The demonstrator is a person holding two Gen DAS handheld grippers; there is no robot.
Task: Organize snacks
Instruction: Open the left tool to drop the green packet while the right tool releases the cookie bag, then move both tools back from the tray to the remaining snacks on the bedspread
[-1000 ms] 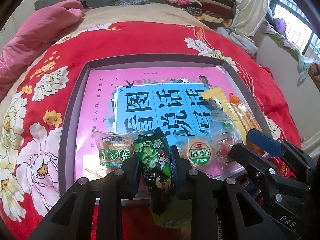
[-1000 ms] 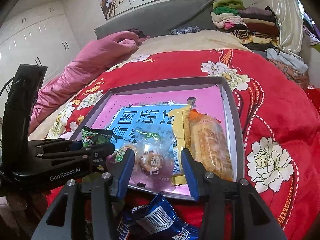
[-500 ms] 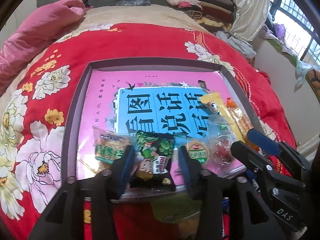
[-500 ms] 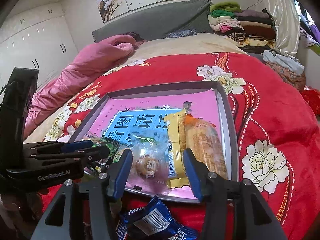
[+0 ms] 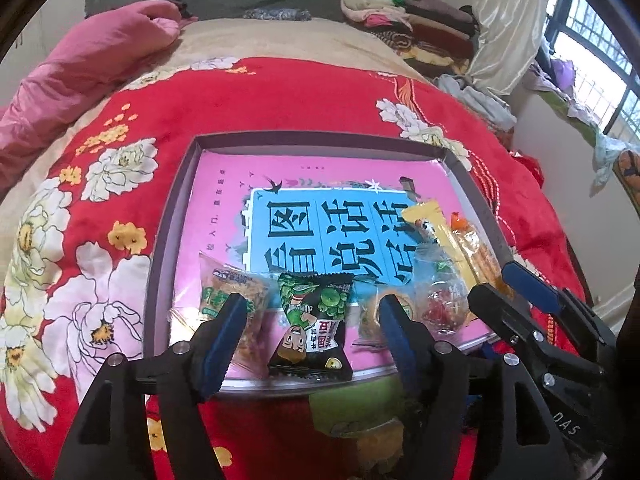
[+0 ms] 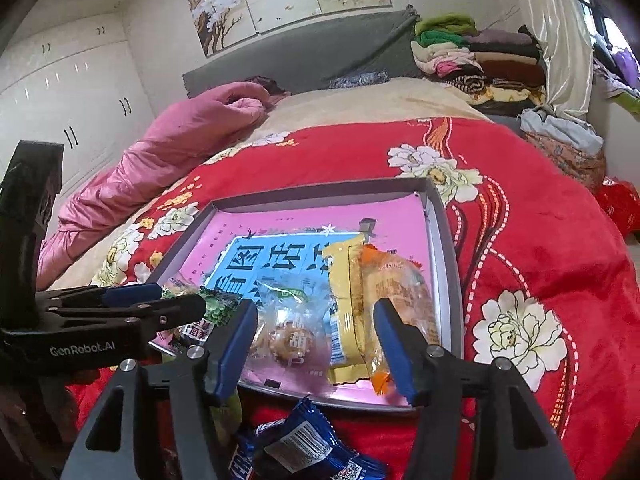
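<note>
In the grey-rimmed tray, a black-green pea packet lies placed; left gripper spread; right gripper spread too.

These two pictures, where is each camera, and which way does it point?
Left wrist: rides the left gripper, looking along its open fingers at the green pea packet in the tray; the right gripper shows beside it.
Right wrist: rides the right gripper, also open, facing the tray's right end.
Both share tray, yellow packet and red bedspread.

bright daylight from window; fisheye edges warped, dark corners.
</note>
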